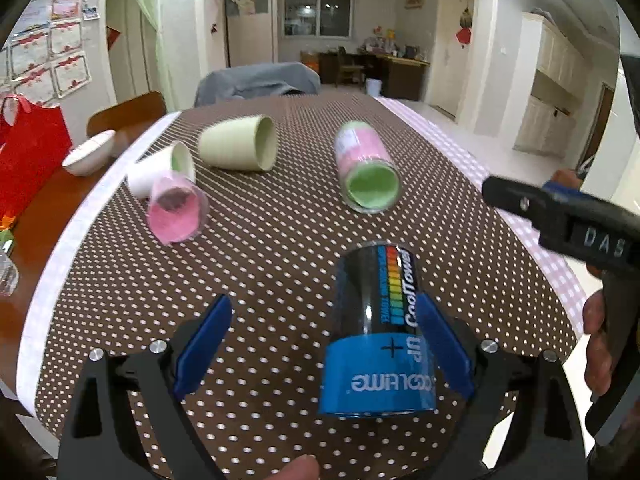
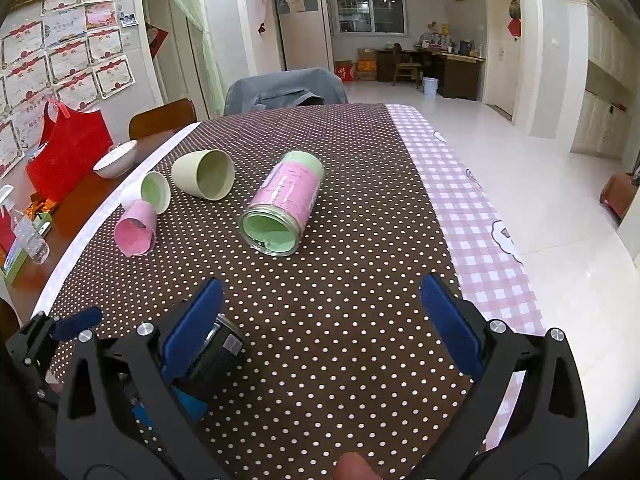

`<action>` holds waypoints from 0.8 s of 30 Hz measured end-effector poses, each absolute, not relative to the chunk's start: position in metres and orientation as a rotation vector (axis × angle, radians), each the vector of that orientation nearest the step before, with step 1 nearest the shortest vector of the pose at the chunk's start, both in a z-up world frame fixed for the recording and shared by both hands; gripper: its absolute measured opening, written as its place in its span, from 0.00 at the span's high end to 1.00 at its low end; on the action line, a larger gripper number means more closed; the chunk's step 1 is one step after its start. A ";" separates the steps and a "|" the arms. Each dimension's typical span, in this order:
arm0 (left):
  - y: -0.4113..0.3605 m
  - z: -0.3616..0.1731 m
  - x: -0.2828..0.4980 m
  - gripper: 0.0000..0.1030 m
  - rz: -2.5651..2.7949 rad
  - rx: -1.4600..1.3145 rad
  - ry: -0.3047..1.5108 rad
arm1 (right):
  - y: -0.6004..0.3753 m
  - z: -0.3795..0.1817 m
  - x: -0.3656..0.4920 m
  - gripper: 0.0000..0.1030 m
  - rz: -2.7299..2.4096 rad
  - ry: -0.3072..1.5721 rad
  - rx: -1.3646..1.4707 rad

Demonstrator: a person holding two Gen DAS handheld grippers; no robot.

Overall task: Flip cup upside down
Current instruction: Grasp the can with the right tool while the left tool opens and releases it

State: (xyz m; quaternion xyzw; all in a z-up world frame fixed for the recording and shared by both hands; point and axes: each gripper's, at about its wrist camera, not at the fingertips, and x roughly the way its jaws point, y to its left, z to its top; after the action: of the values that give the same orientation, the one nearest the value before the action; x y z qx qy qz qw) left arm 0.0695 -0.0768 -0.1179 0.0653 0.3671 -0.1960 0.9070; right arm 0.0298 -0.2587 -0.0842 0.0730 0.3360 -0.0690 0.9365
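A black cup with a blue band and "CoolTowel" print (image 1: 380, 332) stands upside down on the dotted tablecloth (image 1: 260, 248), between the fingers of my left gripper (image 1: 324, 340), close to the right finger. The left gripper is open and its left pad is clear of the cup. My right gripper (image 2: 320, 328) is open and empty over the cloth; the black cup (image 2: 216, 356) shows behind its left finger. The right gripper also shows in the left wrist view (image 1: 560, 216) at the right edge.
Lying on their sides further back: a pink-labelled glass jar (image 2: 280, 204), a pale green cup (image 2: 204, 178), a white cup (image 2: 150, 192) and a pink cup (image 2: 136, 228). A white bowl (image 2: 116, 158), red bag (image 2: 66, 152) and bottle (image 2: 28, 236) are on the left. The table edge runs right.
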 end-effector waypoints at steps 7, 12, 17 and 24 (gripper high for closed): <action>-0.056 -0.098 0.071 0.12 -0.335 0.115 0.707 | -0.246 -0.077 0.031 0.06 -0.117 0.677 0.136; -0.044 -0.088 0.070 0.12 -0.297 0.099 0.680 | -0.236 -0.070 0.033 0.06 -0.097 0.667 0.128; -0.030 -0.078 0.070 0.12 -0.264 0.083 0.657 | -0.229 -0.067 0.034 0.06 -0.065 0.670 0.135; -0.012 -0.070 0.071 0.12 -0.218 0.056 0.639 | -0.220 -0.064 0.036 0.06 -0.036 0.683 0.139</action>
State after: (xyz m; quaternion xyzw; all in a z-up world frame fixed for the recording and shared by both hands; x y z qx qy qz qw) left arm 0.0707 -0.0117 -0.0699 0.0276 0.3134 -0.1068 0.9432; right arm 0.0358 -0.2199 -0.0635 0.0683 0.3345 -0.0178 0.9397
